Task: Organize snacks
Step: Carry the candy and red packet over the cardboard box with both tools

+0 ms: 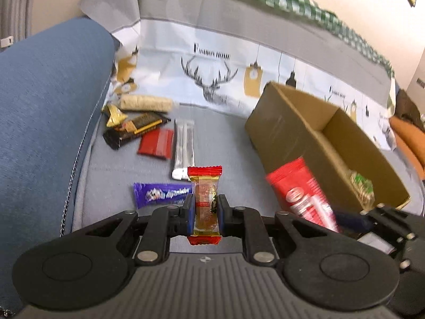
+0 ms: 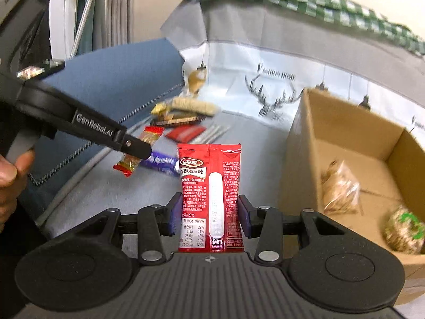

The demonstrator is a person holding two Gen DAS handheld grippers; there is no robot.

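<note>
The job is partly done, judging by what lies where. The box (image 2: 345,143) on the sofa seat (image 1: 111,164) already holds two snacks, a clear bag (image 2: 340,188) of brownish pieces and a green-marked round pack (image 2: 405,230), both on its floor. Two more are in transit: the left gripper (image 1: 204,212) is closed on a gold candy (image 1: 204,199) with red ends, pinched at its middle and lifted above the seat, and the right gripper (image 2: 209,212) is closed on a red sachet (image 2: 209,194), held upright just beside the box's near wall. Left on the seat, well apart from the box, are a purple bar (image 1: 162,194), a silver stick pack (image 1: 183,146), a small red packet (image 1: 156,143), dark bars with gold trim (image 1: 132,127) and a pale roll (image 1: 146,103) near the armrest (image 1: 47,101). So roughly five or six pieces remain once the two held ones go in; the pile by the armrest overlaps, so the exact count cannot be told
</note>
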